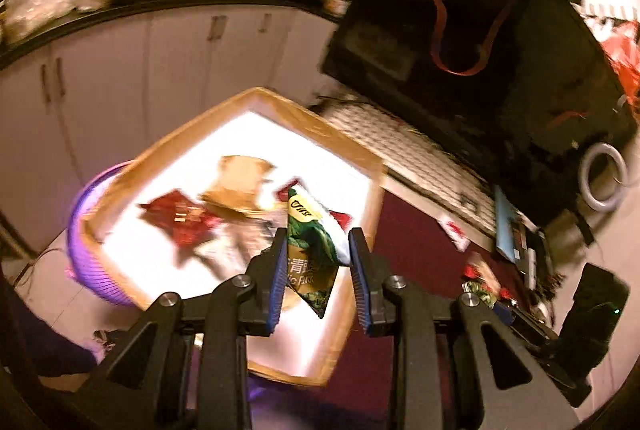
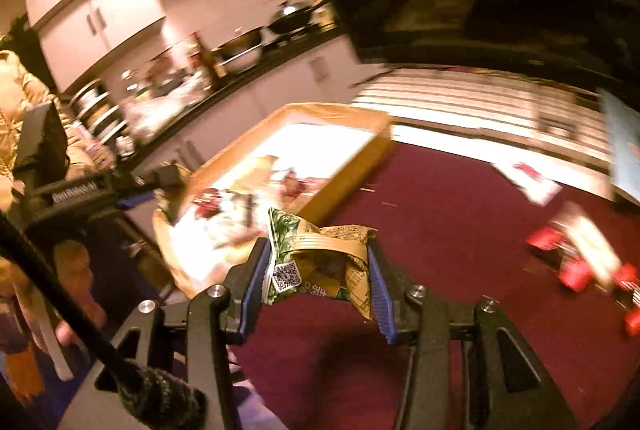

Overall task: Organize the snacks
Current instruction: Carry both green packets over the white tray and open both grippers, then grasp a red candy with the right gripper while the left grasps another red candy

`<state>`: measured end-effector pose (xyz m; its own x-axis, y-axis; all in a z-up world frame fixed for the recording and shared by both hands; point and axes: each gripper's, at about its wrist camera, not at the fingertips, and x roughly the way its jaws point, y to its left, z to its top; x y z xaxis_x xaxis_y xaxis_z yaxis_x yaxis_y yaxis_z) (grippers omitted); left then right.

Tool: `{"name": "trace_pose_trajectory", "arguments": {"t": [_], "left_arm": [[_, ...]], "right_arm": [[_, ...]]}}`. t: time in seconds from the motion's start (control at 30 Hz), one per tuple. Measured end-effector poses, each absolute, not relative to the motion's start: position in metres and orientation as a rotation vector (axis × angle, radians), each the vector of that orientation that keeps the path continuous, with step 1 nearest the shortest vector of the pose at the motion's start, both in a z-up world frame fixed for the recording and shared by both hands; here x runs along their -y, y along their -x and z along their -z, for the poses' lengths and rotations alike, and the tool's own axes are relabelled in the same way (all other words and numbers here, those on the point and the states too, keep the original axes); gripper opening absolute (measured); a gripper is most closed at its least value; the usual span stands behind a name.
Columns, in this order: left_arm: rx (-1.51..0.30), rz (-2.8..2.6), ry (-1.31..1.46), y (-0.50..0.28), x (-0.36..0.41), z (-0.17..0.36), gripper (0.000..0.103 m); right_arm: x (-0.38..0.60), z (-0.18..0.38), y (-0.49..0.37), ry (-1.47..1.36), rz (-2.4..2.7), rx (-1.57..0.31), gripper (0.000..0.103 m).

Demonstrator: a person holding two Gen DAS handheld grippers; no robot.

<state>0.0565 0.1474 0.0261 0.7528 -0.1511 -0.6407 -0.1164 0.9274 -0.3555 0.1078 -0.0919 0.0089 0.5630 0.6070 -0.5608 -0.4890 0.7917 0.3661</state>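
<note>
Left packet: I had a green snack packet (image 1: 316, 230) clamped in my left gripper (image 1: 318, 250) over the cardboard tray (image 1: 320, 126); "Flavor" partly legible.
Right packet: my right gripper (image 2: 320, 270) squeezed a crumpled green packet (image 2: 320, 254), QR code showing, above the maroon tabletop (image 2: 440, 230).

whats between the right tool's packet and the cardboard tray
In the right wrist view, only bare dark red cloth separates the green packet in the right tool from the cardboard tray.
</note>
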Motion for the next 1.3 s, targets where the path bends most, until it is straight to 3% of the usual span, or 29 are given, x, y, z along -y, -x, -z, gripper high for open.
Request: {"name": "trace_pose_trajectory", "arguments": {"t": [0.37,0.87,1.03,1.13,1.3], "left_arm": [[-0.811,-0.127,0.421,-0.068,-0.196,0.007,0.031],[-1.005,-0.215,0.183,-0.093,-0.176,0.037,0.033],[-0.972,-0.180,0.265,-0.088,-0.181,0.031,0.046],[-0.896,-0.170,0.267,-0.077,-0.177,0.018,0.063],[-0.757,-0.139,0.257,-0.061,-0.153,-0.010,0.067]], "right_arm": [[-0.003,0.006,-0.162,-0.099,-0.671,-0.819,0.047],[-0.043,0.025,-0.174,0.024,-0.634,-0.816,0.053],[-0.032,0.018,-0.172,-0.042,-0.666,-0.783,0.062],[-0.007,0.005,-0.165,-0.134,-0.675,-0.760,0.065],[0.042,-0.007,-0.145,-0.309,-0.700,-0.749,0.066]]}}
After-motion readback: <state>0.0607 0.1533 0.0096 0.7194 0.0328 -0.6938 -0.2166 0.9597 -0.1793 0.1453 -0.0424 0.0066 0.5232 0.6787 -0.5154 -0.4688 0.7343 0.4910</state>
